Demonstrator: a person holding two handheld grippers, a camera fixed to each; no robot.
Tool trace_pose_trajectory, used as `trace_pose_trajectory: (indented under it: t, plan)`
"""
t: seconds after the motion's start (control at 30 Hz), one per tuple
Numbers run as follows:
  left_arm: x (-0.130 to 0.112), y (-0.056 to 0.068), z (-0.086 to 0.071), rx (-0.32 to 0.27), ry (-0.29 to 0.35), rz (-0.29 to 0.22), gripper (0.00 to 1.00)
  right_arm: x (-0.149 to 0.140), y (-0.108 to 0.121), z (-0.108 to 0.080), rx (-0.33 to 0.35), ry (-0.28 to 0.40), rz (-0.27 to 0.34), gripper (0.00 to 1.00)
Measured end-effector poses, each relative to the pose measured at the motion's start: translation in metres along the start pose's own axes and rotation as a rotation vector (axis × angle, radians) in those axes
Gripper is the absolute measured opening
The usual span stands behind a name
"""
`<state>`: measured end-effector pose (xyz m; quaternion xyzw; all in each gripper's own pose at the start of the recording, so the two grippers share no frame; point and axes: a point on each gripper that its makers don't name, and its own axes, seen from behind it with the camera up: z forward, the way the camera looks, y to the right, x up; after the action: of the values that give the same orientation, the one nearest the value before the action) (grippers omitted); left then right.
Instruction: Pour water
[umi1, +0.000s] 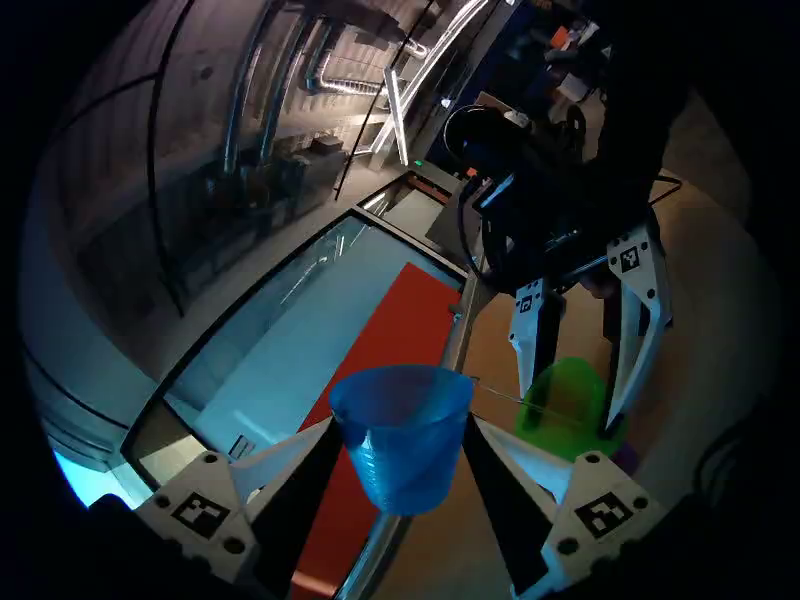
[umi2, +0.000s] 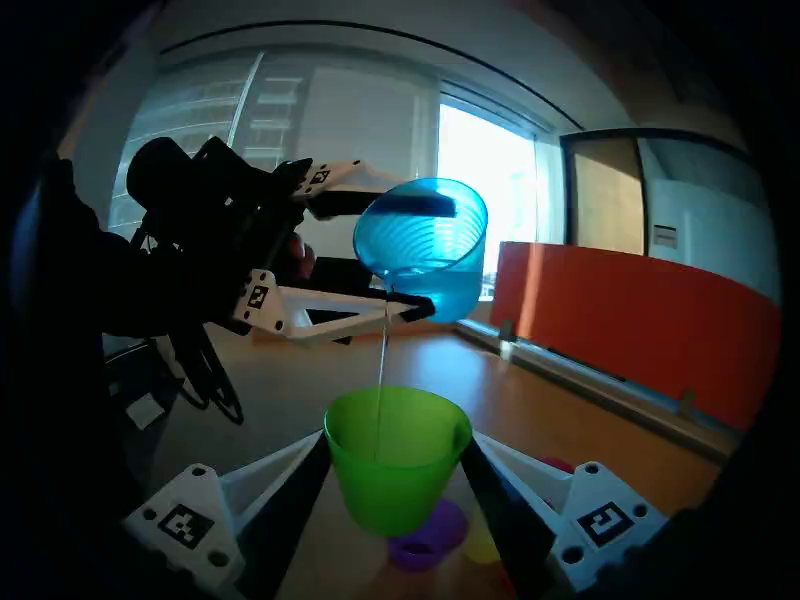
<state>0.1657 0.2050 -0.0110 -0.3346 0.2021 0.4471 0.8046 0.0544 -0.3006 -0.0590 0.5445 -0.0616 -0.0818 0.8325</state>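
Bare wooden tabletop (umi2: 300, 400) lies open left of the green cup (umi2: 397, 470). The tilted blue cup (umi2: 425, 245) blocks the space above it. A purple cup (umi2: 428, 535) and yellow cup (umi2: 483, 545) crowd below, and an orange partition (umi2: 640, 320) walls the right.

Left gripper view: looks along left tongs (umi1: 400, 432) toward right tongs (umi1: 570, 412), close by. Right gripper view: faces back the opposite way. Shared: blue cup (umi1: 402, 440), green cup (umi1: 565, 400).

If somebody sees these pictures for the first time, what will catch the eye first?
A tilted blue cup, high in the middle of the right gripper view, sends a thin stream of water down into a green cup just below. Behind them, at the right, runs a bright red partition.
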Motion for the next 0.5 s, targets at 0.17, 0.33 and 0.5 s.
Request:
trace_pose_trajectory:
  t: [0.17,0.33,0.5]
  plan:
    - [-0.0006,0.0019,0.0009,-0.002,-0.001,0.019,0.83,-0.0001,0.0001,0.0000,0.000,0.001,-0.001,0.90]
    - [-0.0002,0.0042,0.0014,-0.006,-0.001,0.021,0.83,-0.0001,0.0002,-0.0002,0.002,0.002,0.000,0.91]
    - [-0.0003,0.0030,0.0017,-0.006,-0.001,0.030,0.83,-0.0003,0.0003,0.0004,0.003,0.002,-0.001,0.90]
